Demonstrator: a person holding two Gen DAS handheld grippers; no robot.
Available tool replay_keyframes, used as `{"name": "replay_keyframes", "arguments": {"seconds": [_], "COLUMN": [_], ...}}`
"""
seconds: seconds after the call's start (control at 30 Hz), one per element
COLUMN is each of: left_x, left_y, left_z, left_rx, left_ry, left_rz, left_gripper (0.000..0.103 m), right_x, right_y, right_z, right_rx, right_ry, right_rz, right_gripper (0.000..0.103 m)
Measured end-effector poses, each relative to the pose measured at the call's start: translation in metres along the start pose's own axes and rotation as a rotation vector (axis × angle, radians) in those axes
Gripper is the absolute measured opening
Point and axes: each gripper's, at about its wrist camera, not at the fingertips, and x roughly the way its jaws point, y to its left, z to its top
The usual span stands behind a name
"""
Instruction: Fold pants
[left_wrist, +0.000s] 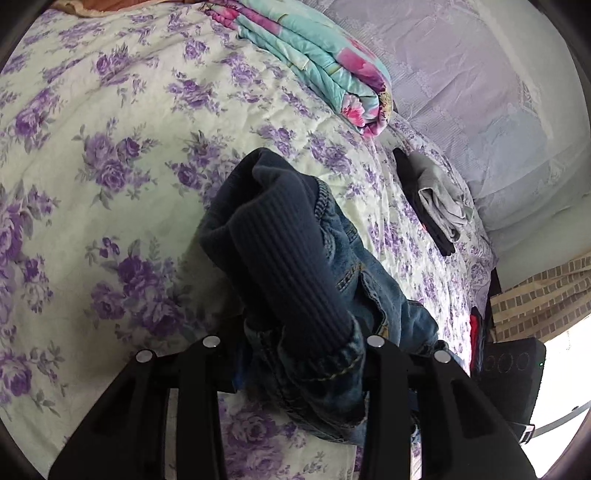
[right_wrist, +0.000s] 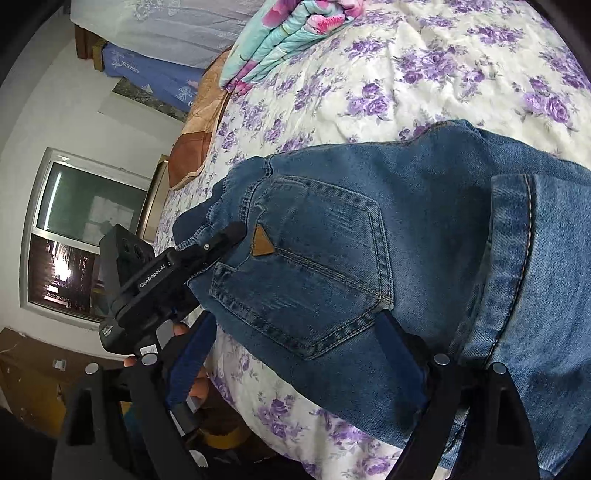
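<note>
Both views are bright with soft, even daylight. In the left wrist view a blown-out white patch (left_wrist: 565, 369) glares at the lower right edge. In the right wrist view a window (right_wrist: 77, 236) shows a small glare spot. Shadows on the bedspread (left_wrist: 110, 147) are faint. Strong fisheye bending curves the edges, with dark vignetted corners. Focus is mostly sharp.

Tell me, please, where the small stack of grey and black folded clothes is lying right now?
In the left wrist view, the folded clothes lie right of centre on the floral bedspread, below the turquoise quilt.
</note>
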Motion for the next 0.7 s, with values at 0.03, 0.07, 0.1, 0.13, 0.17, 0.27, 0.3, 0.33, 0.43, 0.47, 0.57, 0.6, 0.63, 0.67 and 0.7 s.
{"name": "replay_keyframes", "arguments": {"seconds": [0.03,0.07,0.1,0.13,0.17,0.27,0.3,0.33,0.43,0.47,0.57,0.6,0.63,0.67,0.7], "left_x": [-0.001,-0.003,-0.004,-0.006,-0.007,-0.009,-0.011,-0.012,-0.017,-0.019,-0.029,-0.031,-0.032,-0.034,-0.036], "left_y": [-0.004,-0.008,-0.013,-0.016,-0.020,-0.025,-0.025,-0.027,-0.042,-0.048,-0.067,-0.073,-0.079,-0.086,-0.092], "left_z": [0.000,0.000,0.001,0.000,0.000,-0.003,-0.004,-0.004,-0.005,-0.005,-0.006,-0.007,-0.008,-0.009,-0.011], "left_rx": [0.019,0.039,0.060,0.079,0.095,0.123,0.124,0.126,0.183,0.205,0.271,0.290,0.305,0.324,0.340], "left_ry": [-0.006,-0.012,-0.019,-0.026,-0.033,-0.049,-0.052,-0.056,-0.071,-0.079,-0.113,-0.122,-0.131,-0.141,-0.150], "left_rz": [0.009,0.019,0.027,0.033,0.044,0.074,0.080,0.084,0.117,0.126,0.138,0.142,0.148,0.156,0.162], "left_gripper": [0.035,0.035,0.035,0.035,0.035,0.035,0.034,0.034,0.034,0.034,0.034,0.034,0.034,0.034,0.034], "right_x": [-0.007,-0.017,-0.032,-0.050,-0.065,-0.087,-0.082,-0.069,-0.055,-0.058,-0.079,-0.089,-0.096,-0.097,-0.090], "right_y": [0.003,0.006,0.006,0.007,0.004,-0.016,-0.029,-0.047,-0.087,-0.089,-0.082,-0.081,-0.083,-0.087,-0.094], "right_z": [0.000,0.000,-0.002,-0.004,-0.006,0.003,0.011,0.020,0.040,0.043,0.039,0.034,0.025,0.016,0.005], "right_rx": [-0.015,-0.023,-0.032,-0.045,-0.052,-0.007,0.044,0.112,0.216,0.251,0.248,0.243,0.255,0.279,0.310], "right_ry": [-0.007,-0.030,-0.071,-0.122,-0.172,-0.270,-0.269,-0.245,-0.279,-0.269,-0.260,-0.289,-0.314,-0.314,-0.280], "right_rz": [-0.004,-0.010,-0.012,-0.011,-0.012,-0.002,0.025,0.037,-0.060,-0.040,0.037,0.069,0.118,0.169,0.196], "right_gripper": [0.088,0.088,0.088,0.088,0.089,0.092,0.092,0.092,0.080,0.080,0.084,0.090,0.091,0.094,0.093]}}
